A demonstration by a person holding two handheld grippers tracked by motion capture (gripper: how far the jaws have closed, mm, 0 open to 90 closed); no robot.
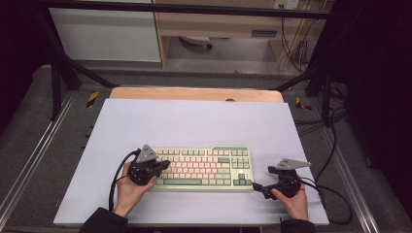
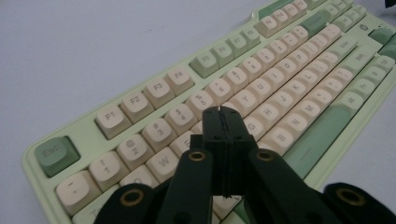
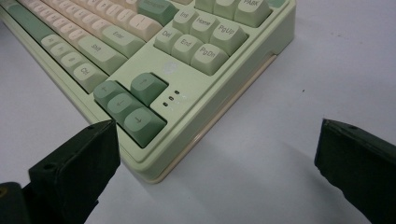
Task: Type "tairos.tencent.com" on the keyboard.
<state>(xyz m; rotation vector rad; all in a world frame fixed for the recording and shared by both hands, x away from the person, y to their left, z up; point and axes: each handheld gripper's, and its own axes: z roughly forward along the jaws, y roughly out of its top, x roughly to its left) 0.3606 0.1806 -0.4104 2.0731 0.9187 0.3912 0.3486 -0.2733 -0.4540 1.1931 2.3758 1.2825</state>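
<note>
Left gripper [image 2: 224, 114]: jaws pressed together with nothing between them, tips poised over the keyboard's [image 2: 261, 88] letter rows; touching a key or just above it, cannot tell.
Right gripper [image 3: 215, 158]: jaws spread wide, the keyboard's near right corner [image 3: 154, 170] just ahead of the left jaw, bare white table [image 3: 280, 154] between the jaws.
Keyboard look: pale green case, cream letter keys, darker green Esc [image 2: 57, 155], space bar [image 2: 322, 133] and arrow keys [image 3: 128, 107].
Left gripper view adds: the function row [image 2: 140, 100] and number row beyond the tips, their legends readable.
Right gripper view adds: the small lights [image 3: 173, 99] just past the arrow keys, the Ins-to-PgDn block [image 3: 201, 37] farther off, and the case's side edge.
High view adds: the whole keyboard [image 1: 201, 167] lying between the left gripper [image 1: 163, 166] and right gripper [image 1: 256, 186], on the white table [image 1: 194, 121].
</note>
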